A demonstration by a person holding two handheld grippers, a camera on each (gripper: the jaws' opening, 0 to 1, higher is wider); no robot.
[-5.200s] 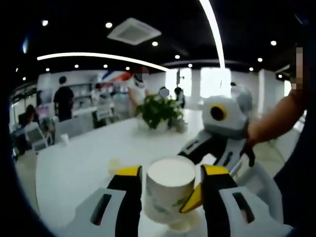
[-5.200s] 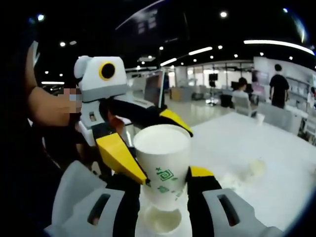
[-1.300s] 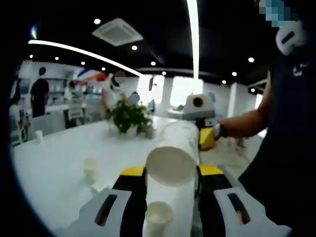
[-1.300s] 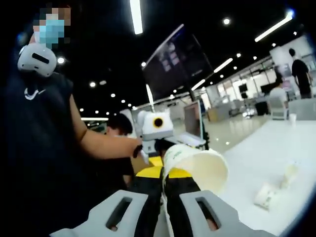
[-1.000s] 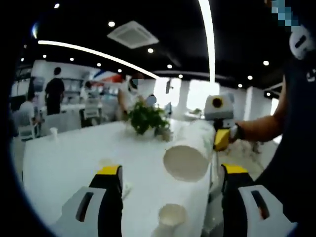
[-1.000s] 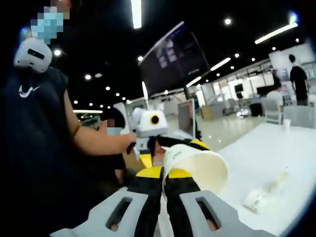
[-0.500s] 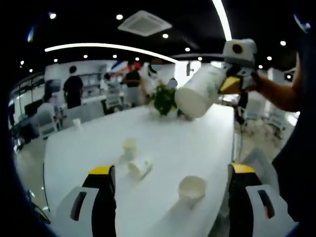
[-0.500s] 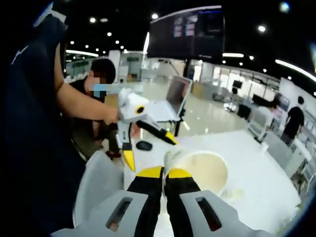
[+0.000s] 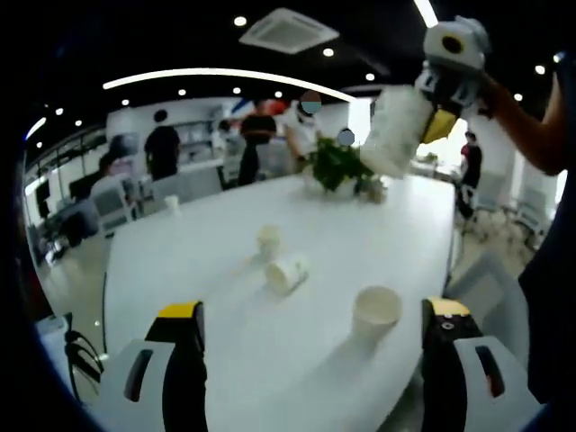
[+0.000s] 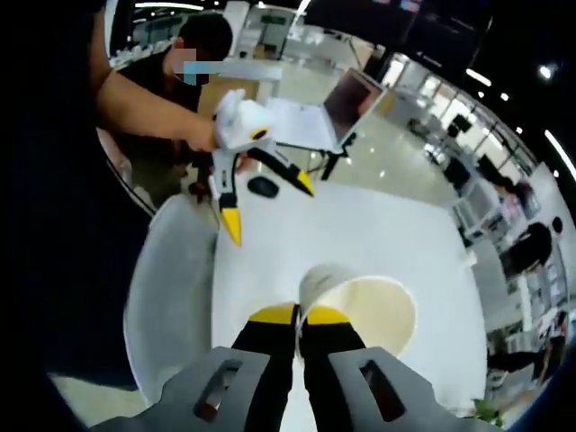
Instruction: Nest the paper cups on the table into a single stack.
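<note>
Here, in the left gripper view, the white table [image 9: 225, 297] carries three loose paper cups: an upright cup [image 9: 376, 311] near the table's edge, a tipped cup [image 9: 286, 274] lying on its side with its mouth toward the camera, and a farther small cup [image 9: 267, 241] standing just beyond it. A potted plant [image 9: 337, 165] stands at the far end, with several people and chairs [image 9: 184, 187] behind it. The left gripper [image 9: 310, 360] hangs above the table with its jaws wide apart and nothing between them.

The right gripper [image 10: 299, 317] has its jaws pinched together on the rim of the cup stack [image 10: 364, 310], held up in the air. In the left gripper view the cup stack [image 9: 396, 130] hangs tilted, its long axis slanting and its mouth down toward the plant. In the right gripper view a laptop [image 10: 346, 103] sits on the table past the left gripper [image 10: 261, 193].
</note>
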